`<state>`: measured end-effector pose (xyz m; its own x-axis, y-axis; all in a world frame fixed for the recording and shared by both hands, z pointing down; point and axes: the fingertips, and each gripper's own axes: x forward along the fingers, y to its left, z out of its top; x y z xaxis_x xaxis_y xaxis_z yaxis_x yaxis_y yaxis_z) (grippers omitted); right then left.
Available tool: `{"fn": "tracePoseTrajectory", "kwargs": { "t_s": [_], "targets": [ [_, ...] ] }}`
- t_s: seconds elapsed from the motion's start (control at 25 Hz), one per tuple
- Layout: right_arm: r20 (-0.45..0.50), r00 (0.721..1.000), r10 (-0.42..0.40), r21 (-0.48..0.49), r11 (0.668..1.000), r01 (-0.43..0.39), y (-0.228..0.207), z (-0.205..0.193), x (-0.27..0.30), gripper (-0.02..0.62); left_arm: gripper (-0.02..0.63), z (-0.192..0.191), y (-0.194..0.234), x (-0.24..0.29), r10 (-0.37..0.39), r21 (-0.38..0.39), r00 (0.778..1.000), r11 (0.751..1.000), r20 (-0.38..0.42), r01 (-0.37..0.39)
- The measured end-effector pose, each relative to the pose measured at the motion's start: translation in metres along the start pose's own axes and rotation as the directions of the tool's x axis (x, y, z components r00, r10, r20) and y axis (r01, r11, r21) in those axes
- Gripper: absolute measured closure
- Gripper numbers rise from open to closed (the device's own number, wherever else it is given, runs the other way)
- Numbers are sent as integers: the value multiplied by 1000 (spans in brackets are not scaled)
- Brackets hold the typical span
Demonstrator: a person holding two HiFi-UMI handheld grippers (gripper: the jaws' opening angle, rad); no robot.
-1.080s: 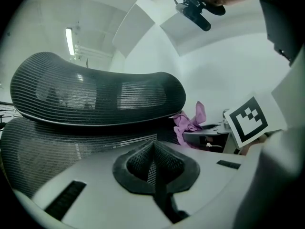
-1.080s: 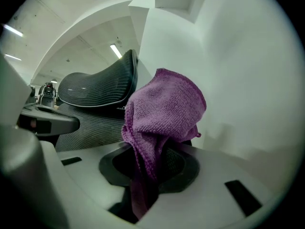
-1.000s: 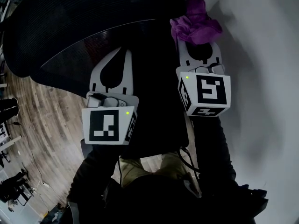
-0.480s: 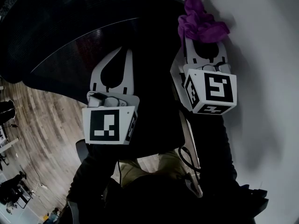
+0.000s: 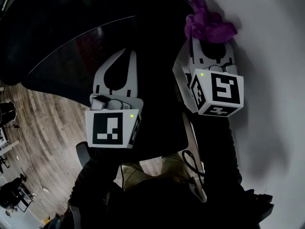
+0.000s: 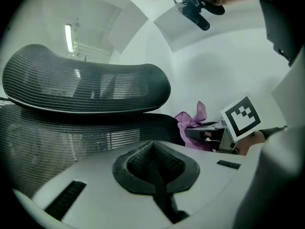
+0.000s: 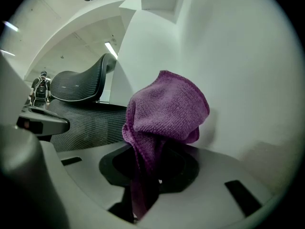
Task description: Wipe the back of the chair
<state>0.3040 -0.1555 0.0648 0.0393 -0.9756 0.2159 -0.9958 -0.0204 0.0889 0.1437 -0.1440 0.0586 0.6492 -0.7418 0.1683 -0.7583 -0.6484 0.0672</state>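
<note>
Two broad surfaces fill the head view: the black mesh chair back [image 5: 71, 37], with its curved mesh headrest [image 6: 86, 85], across the upper left, and the plain white wall [image 5: 271, 80] on the right. Wooden plank floor [image 5: 38, 128] shows at lower left. Over the mesh, the left gripper [image 5: 127, 55] hangs with its jaws closed on nothing. The right gripper [image 5: 211, 44], upper right between the chair's edge and the wall, pinches a crumpled purple cloth [image 5: 209, 25]. Whether the cloth touches the mesh cannot be told.
</note>
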Motion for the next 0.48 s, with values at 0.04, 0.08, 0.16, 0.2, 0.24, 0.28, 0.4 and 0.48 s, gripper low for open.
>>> {"fn": "tracePoseTrajectory", "kwargs": {
  "t_s": [0.04, 0.08, 0.16, 0.2, 0.24, 0.28, 0.4, 0.48],
  "targets": [
    [0, 1000, -1, 0, 1000, 1, -2, -1, 0, 505, 597, 0, -2, 2, 0, 1, 1000, 1000, -2, 0],
    [-1, 1000, -2, 1, 1000, 2, -4, -3, -1, 505, 597, -1, -4, 3, 0, 3, 1000, 1000, -4, 0],
    [-11, 1000, -2, 8, 1000, 2, -1, -10, -1, 505, 597, -2, -4, 2, 0, 5, 1000, 1000, -5, 0],
    [-18, 1000, -1, 11, 1000, 1, 2, -14, -2, 505, 597, -3, -2, 1, 0, 5, 1000, 1000, -6, 0],
    [-26, 1000, 0, 15, 1000, 0, 6, -18, -2, 505, 597, -3, 0, -1, -1, 5, 1000, 1000, -7, 1],
    [-34, 999, 2, 20, 1000, -1, 9, -21, -3, 505, 597, -3, 1, -2, -1, 5, 1000, 1000, -8, 1],
    [-44, 999, 4, 32, 999, -3, 7, -27, -11, 505, 597, -1, -6, -5, 1, 21, 1000, 1000, -9, -1],
    [-43, 999, 0, 37, 999, 1, 5, -27, -15, 505, 597, 1, -10, -9, 4, 23, 1000, 1000, -4, -4]
  ]
}}
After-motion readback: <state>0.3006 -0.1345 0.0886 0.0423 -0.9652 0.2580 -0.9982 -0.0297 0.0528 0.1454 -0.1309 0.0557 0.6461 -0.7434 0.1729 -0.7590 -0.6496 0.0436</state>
